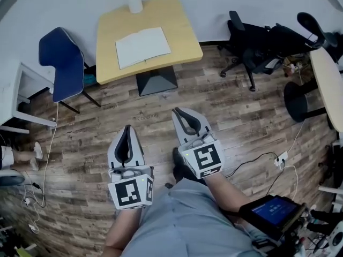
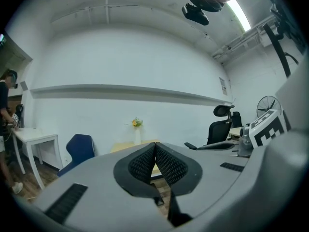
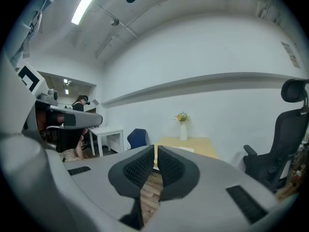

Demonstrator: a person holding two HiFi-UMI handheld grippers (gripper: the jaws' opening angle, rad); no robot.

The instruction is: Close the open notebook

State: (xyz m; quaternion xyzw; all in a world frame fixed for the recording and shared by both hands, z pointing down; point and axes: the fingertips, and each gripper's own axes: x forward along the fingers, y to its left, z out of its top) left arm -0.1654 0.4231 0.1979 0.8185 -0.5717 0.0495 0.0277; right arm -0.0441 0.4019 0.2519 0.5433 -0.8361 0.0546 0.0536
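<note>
Ok, quick status. Left hand-held gripper (image 1: 127,129) is pressed together: pads meet at the tip in its own view, nothing between them. Right hand-held gripper (image 1: 182,115) is the same, jaws together bar a thin slit, nothing pinched. I'm holding both out in front of me, roughly level, side by side but apart, right one a bit further fwd in head view. Both hang over the wood floor (image 1: 241,116), touching nothing.

Notebook (image 1: 143,47) lies open and flat on the desk (image 1: 182,31), pages up, plain white as far as I can tell. It sits around the desk's middle, slightly toward the left in head view, turned a little vs. the desk edges. It's well apart from both grippers, w/ a stretch of floor and the desk's dark pedestal base (image 1: 156,82) in between.

White vase (image 1: 135,1) w/ yellow-orange flowers stands at the desk's far edge by the wall, behind the notebook, not touching it. Blue chair (image 1: 61,63) is just left of the desk, black office chair (image 1: 257,44) off to the right. White table (image 1: 13,90) at far left. Power strip (image 1: 280,159) w/ cables lies on the floor to my right, and a small screen unit (image 1: 273,210) glows blue near my right arm.

Both gripper views look straight across at desk + vase. In the right gripper view the notebook shows as a pale strip on the desk top.
</note>
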